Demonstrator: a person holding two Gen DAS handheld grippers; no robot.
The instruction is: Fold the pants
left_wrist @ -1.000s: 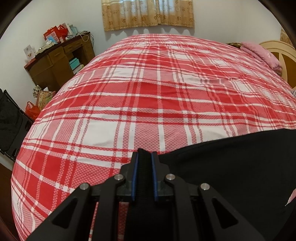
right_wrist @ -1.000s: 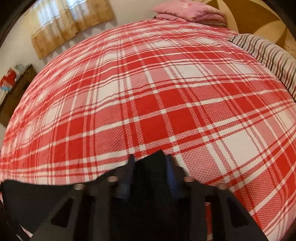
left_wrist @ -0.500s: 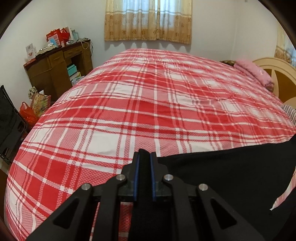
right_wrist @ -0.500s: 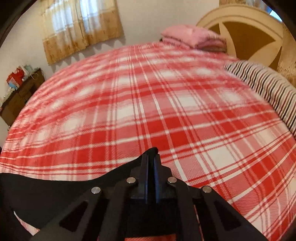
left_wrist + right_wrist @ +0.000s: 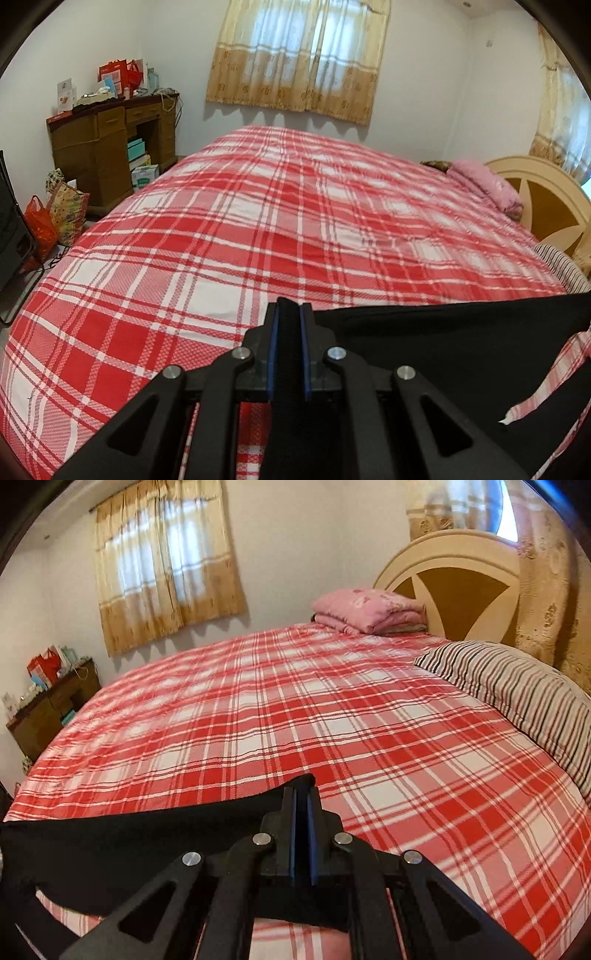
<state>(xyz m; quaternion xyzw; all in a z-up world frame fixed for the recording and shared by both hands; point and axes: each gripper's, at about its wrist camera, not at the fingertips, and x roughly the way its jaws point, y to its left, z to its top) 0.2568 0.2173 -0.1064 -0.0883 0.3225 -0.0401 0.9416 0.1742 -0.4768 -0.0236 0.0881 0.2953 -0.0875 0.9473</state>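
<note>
Since the earlier frames both grippers have risen and tipped their view up: the curtains and walls now fill the top of each view where the bedspread alone showed before. The right gripper has finished closing; its blue pads now pinch a corner of the black pants, where a second ago that fabric lay loose between open jaws. The left gripper is likewise clamped on black fabric, a strip of it visible between its pads.

Consequence for the task: the pants are gripped at two points and the held edge is lifted clear of the red plaid bedspread, so a carry or fold-over can probably begin.

Location: the garment hangs at the near edge of the bed, between the two grippers, well apart from the pink quilt and striped pillow by the headboard.

Orientation: the held edge runs taut from one gripper to the other, across the near side of the bed. Whether this is the waistband or a leg edge cannot be told; the rest drapes out of view.
</note>
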